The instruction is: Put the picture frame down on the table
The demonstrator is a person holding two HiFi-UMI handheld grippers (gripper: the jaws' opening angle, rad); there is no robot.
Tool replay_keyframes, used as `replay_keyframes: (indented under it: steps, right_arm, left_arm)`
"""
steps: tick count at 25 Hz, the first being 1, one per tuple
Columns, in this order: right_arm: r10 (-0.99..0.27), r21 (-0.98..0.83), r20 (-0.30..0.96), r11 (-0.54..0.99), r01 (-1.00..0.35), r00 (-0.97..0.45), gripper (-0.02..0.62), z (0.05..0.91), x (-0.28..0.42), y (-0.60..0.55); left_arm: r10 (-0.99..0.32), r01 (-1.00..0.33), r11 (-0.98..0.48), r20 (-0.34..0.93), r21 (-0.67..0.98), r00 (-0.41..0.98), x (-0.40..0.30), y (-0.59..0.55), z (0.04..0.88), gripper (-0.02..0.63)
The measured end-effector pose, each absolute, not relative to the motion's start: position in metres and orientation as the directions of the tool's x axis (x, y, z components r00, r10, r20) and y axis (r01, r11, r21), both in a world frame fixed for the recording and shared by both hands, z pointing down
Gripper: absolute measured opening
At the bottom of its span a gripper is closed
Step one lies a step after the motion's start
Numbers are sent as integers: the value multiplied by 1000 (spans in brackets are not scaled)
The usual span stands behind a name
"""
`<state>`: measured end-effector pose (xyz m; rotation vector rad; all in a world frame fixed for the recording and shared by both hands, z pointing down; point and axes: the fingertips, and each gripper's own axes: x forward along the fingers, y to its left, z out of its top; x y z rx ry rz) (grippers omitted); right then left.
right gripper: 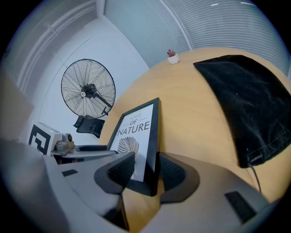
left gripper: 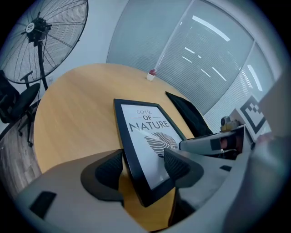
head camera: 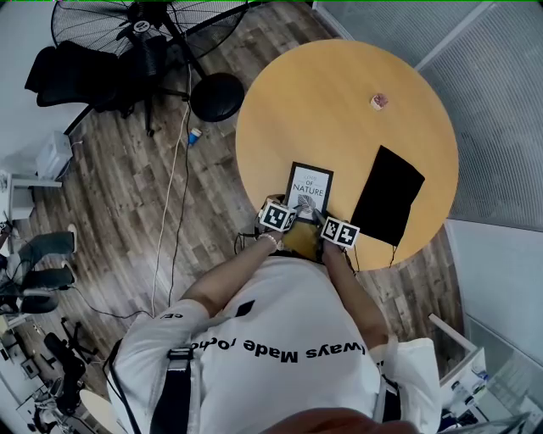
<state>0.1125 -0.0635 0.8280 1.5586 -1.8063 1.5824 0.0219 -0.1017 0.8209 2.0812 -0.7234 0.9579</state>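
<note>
On the round wooden table [head camera: 339,93], close to its near edge, the picture frame [head camera: 308,188] [left gripper: 145,136] [right gripper: 136,127] sat face up, its print reading LOVE OF NATURE. Whether its near end rested fully on the table could not be told.

You held your left gripper [head camera: 288,219] [left gripper: 143,166] at the table's near edge with its jaws spread wide. The frame's near-left corner sat loosely between them. One pad [left gripper: 111,170] stood clear outside the black border and the other hung over the glass.

You had your right gripper [head camera: 322,218] [right gripper: 148,164] beside it, also at the table's near edge. Its jaws were set narrow and closed on the frame's right border, with one pad [right gripper: 173,173] against the outer side.

A black cloth [head camera: 386,195] [left gripper: 191,116] [right gripper: 245,100] lay on the table's right half, reaching its near rim. A small pink-topped object [head camera: 379,101] [left gripper: 151,74] [right gripper: 172,56] stood toward the table's far side. A standing fan [head camera: 127,25] [left gripper: 41,41] [right gripper: 87,88] was on the floor beyond the table's far-left edge.
</note>
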Motion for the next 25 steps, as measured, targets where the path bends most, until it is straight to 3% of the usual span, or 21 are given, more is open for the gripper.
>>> replay_keyframes:
  steps: [25]
  right_arm:
    - [-521, -497, 773, -143, -856, -362, 186, 827, 113, -52]
  left_arm:
    - [-181, -711, -619, 820, 333, 542, 14, -82, 824, 265]
